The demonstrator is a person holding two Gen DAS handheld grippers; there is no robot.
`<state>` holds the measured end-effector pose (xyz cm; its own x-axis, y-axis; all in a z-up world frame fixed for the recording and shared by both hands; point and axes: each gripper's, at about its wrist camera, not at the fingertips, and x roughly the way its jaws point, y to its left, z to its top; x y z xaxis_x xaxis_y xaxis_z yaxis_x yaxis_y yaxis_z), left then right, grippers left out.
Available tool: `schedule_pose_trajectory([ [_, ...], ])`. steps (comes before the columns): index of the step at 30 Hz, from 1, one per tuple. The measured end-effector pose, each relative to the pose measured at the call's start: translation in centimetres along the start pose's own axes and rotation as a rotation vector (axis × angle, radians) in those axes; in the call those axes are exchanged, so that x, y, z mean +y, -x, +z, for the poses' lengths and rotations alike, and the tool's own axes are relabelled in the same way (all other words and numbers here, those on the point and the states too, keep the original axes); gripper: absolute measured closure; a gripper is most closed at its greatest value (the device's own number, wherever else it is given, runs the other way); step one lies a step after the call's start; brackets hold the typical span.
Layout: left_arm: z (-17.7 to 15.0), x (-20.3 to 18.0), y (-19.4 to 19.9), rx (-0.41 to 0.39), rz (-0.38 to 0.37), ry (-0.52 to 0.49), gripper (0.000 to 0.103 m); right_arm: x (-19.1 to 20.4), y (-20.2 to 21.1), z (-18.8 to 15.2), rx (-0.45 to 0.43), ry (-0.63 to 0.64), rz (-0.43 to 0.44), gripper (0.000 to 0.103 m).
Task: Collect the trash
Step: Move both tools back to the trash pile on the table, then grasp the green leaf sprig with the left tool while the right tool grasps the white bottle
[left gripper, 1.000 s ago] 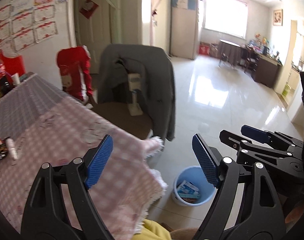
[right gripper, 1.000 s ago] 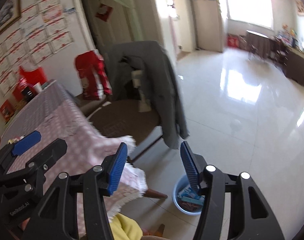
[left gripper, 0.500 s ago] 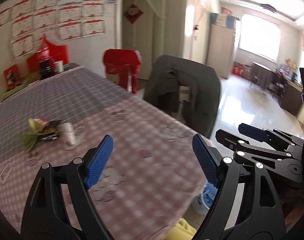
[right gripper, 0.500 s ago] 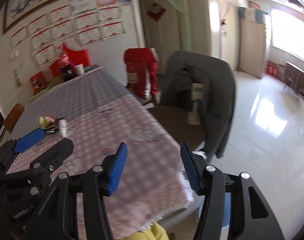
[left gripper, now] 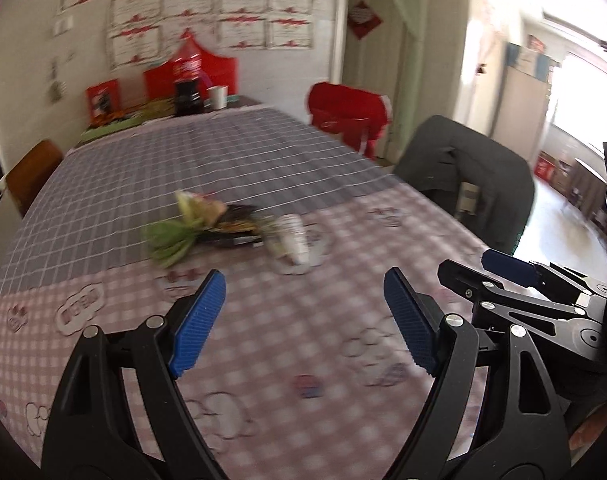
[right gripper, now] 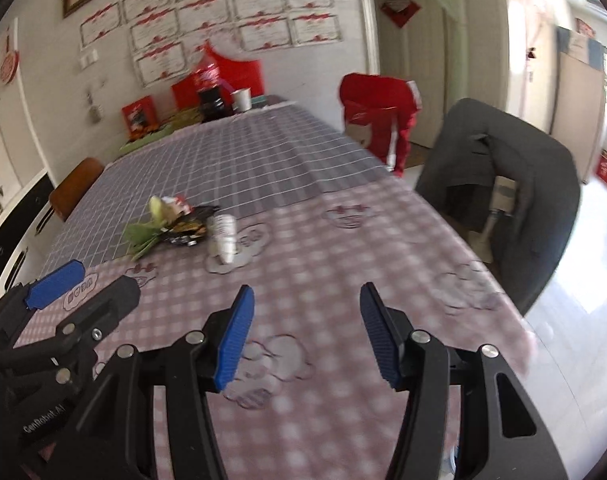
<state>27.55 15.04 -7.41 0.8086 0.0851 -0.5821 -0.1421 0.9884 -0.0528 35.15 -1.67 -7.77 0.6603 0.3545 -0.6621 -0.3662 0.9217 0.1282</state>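
A small heap of trash lies mid-table: green vegetable leaves (left gripper: 171,240) (right gripper: 143,236), a dark snack wrapper (left gripper: 239,226) (right gripper: 185,228) and a toppled white paper cup (left gripper: 293,238) (right gripper: 223,240). My left gripper (left gripper: 305,320) hovers over the near part of the table, open, with nothing between its blue pads. My right gripper (right gripper: 307,336) is beside it to the right, also open and empty. Both are well short of the trash. Each gripper shows at the edge of the other's view.
The table (left gripper: 103,184) wears a grey-checked and pink-checked cloth. A dark bottle (left gripper: 189,92), a cup (left gripper: 217,96) and red boxes stand at its far end. Chairs draped with a red jacket (right gripper: 377,116) and a grey coat (right gripper: 515,168) line the right side; a brown chair (left gripper: 29,172) stands left.
Both grippers have swung left, from the blue floor bin and the table corner to over the table. The bin has left the view; the trash heap is now ahead. Jaws unchanged.
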Motion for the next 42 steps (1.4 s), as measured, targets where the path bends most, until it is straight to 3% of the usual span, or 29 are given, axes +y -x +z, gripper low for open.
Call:
schedule_pose_trajectory([
  [9, -0.2, 7.5, -3.5, 0.087, 0.110, 0.111, 0.023, 4.4, -6.7, 1.8, 0.090, 0.084, 0.017, 0.048],
  [25, 0.8, 14.6, -10.2, 0.221, 0.143, 0.231, 0.023, 7.6, -17.4, 4.4, 0.237, 0.139, 0.050, 0.049],
  [27, 1.2, 15.1, -11.3, 0.239, 0.135, 0.226, 0.023, 7.9, -17.9, 4.6, 0.235, 0.147, 0.054, 0.057],
  [28, 1.3, 15.2, -11.7, 0.247, 0.132, 0.222, 0.023, 8.0, -18.1, 4.8, 0.228, 0.157, 0.057, 0.072],
  [29, 1.5, 15.4, -12.4, 0.262, 0.136, 0.217, 0.023, 8.0, -18.3, 4.9, 0.222, 0.152, 0.070, 0.078],
  [36, 2.2, 16.2, -16.6, 0.313, 0.174, 0.126, 0.023, 7.4, -18.2, 5.2, 0.206, 0.137, 0.079, 0.078],
  [39, 2.2, 16.4, -17.9, 0.297, 0.170, 0.105, 0.023, 7.2, -17.7, 5.4, 0.199, 0.136, 0.096, 0.078],
  [40, 2.2, 16.2, -18.0, 0.284, 0.163, 0.087, 0.032, 7.1, -17.5, 5.5, 0.194, 0.136, 0.098, 0.078],
  [42, 2.5, 16.0, -17.8, 0.254, 0.118, 0.072, 0.066, 7.0, -17.1, 5.5, 0.188, 0.136, 0.104, 0.078],
])
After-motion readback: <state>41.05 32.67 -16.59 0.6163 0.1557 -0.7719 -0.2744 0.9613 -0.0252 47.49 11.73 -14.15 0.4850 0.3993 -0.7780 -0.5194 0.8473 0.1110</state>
